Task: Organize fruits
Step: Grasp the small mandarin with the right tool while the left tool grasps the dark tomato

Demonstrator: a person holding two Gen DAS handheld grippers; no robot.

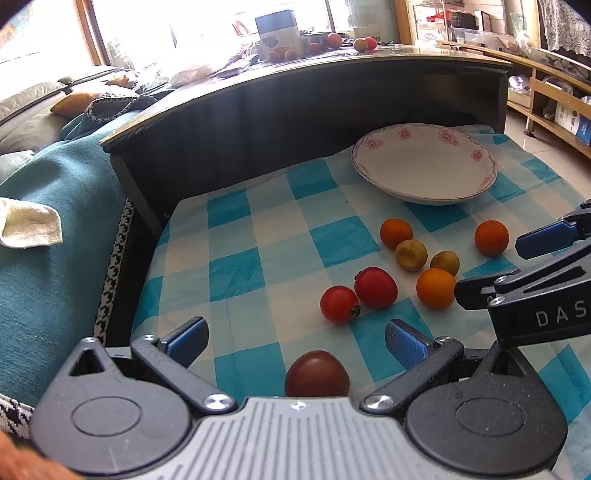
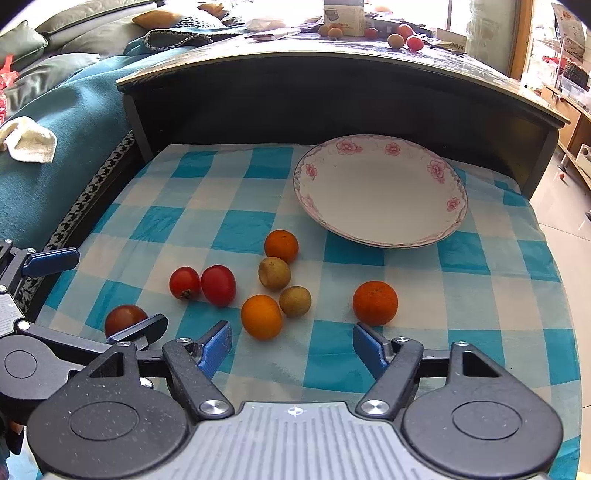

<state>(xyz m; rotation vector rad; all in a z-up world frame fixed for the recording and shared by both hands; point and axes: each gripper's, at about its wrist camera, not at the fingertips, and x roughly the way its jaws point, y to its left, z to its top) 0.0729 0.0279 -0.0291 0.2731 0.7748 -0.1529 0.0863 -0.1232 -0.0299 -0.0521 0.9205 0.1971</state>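
Note:
Several fruits lie on a blue-checked cloth (image 2: 236,229). A dark red tomato (image 1: 317,373) sits on the cloth between the fingers of my open left gripper (image 1: 295,343), untouched. Just ahead are two red tomatoes (image 1: 376,287) (image 1: 339,304), three oranges (image 2: 261,316) (image 2: 375,302) (image 2: 281,245) and two brownish-green fruits (image 2: 274,273) (image 2: 295,301). My right gripper (image 2: 293,345) is open and empty, low over the cloth, between the near orange and the right-hand orange. A flowered white plate (image 2: 380,192) stands empty at the back right.
A dark wooden wall (image 2: 295,107) rises behind the cloth, carrying a higher tabletop with a box (image 1: 277,33) and more fruit (image 1: 334,40). A teal-covered sofa (image 1: 55,221) with a white towel (image 1: 27,223) lies left. The cloth drops to tiled floor (image 2: 561,206) on the right.

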